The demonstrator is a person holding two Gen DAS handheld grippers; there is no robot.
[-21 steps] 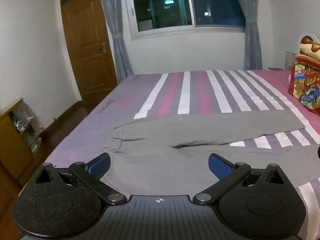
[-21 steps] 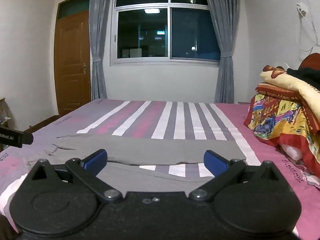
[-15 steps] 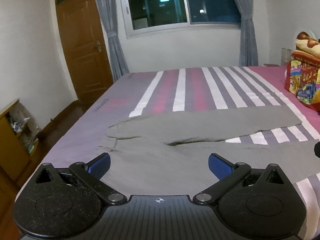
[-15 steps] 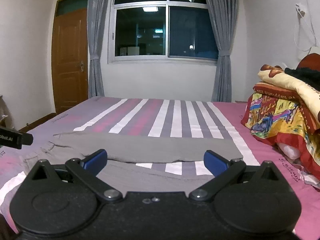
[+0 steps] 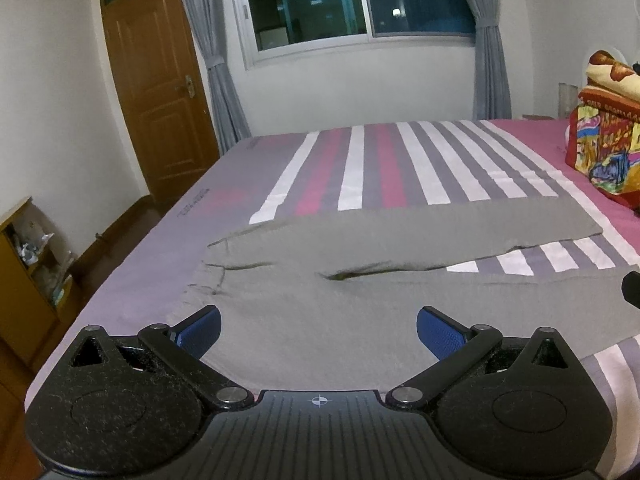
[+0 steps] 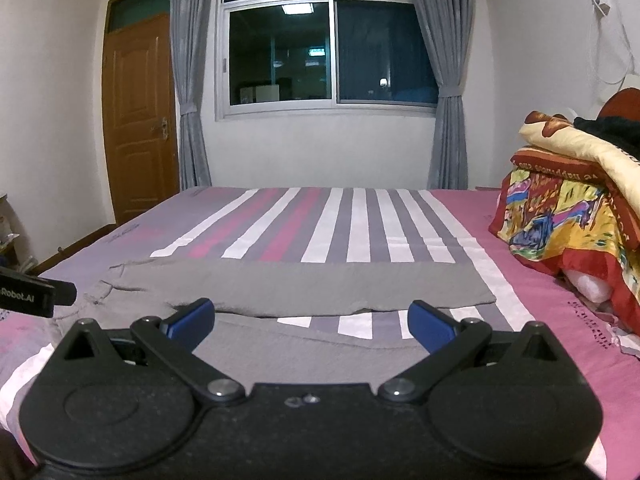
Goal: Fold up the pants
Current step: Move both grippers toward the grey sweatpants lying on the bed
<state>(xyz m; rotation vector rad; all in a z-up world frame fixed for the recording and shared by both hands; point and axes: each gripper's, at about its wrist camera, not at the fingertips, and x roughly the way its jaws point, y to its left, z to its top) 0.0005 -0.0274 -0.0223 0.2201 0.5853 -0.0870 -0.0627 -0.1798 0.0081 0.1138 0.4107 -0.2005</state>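
Grey pants (image 5: 320, 312) lie flat on the striped bed, waistband to the left, both legs running right with a gap between them. My left gripper (image 5: 319, 330) is open and empty, above the hip part near the waistband. My right gripper (image 6: 311, 322) is open and empty, above the near leg; the pants (image 6: 304, 284) spread out in front of it. The left gripper's body (image 6: 28, 296) shows at the left edge of the right wrist view, and a bit of the right gripper (image 5: 632, 286) at the right edge of the left wrist view.
The bed (image 5: 380, 160) has purple, white and pink stripes. A pile of colourful blankets (image 6: 568, 208) sits on its right side. A wooden door (image 5: 160, 92) and a low cabinet (image 5: 24, 272) stand on the left. A curtained window (image 6: 328, 52) is on the far wall.
Both grippers have tilted and shifted a little; the views moved slightly over the pants. The pants lie as before and both grippers stay open.
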